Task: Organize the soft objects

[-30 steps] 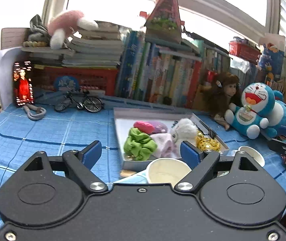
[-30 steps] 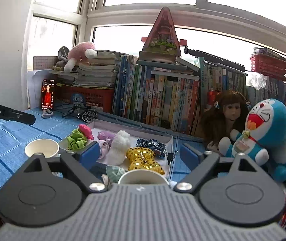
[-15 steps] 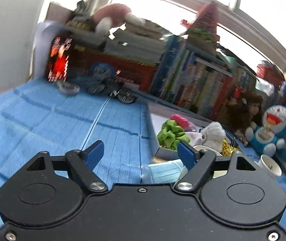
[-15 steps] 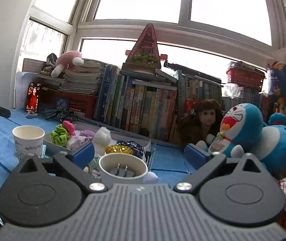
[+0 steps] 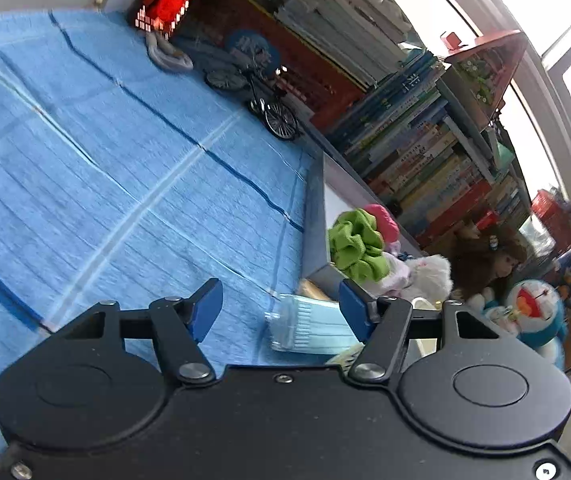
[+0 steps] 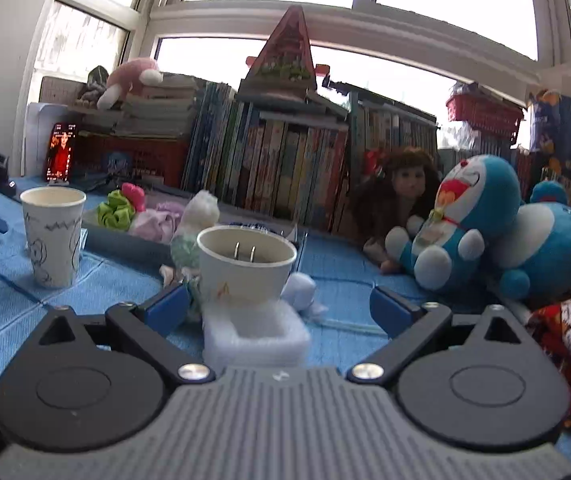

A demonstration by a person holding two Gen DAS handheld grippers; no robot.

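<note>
Left gripper (image 5: 279,310) is hanging tilted over the blue-clothed desk (image 5: 105,184), jaws spread wide, holding nothing. A packet of masks (image 5: 309,330) is lying between its fingers, against the tray (image 5: 317,276). Scrunchies (image 5: 355,246) and other soft items are sitting in the tray. Right gripper (image 6: 277,308) is also gaping empty, low over the desk, a paper cup (image 6: 245,262) standing between its fingers. Doraemon (image 6: 457,220) is sitting at the desk's right edge.
</note>
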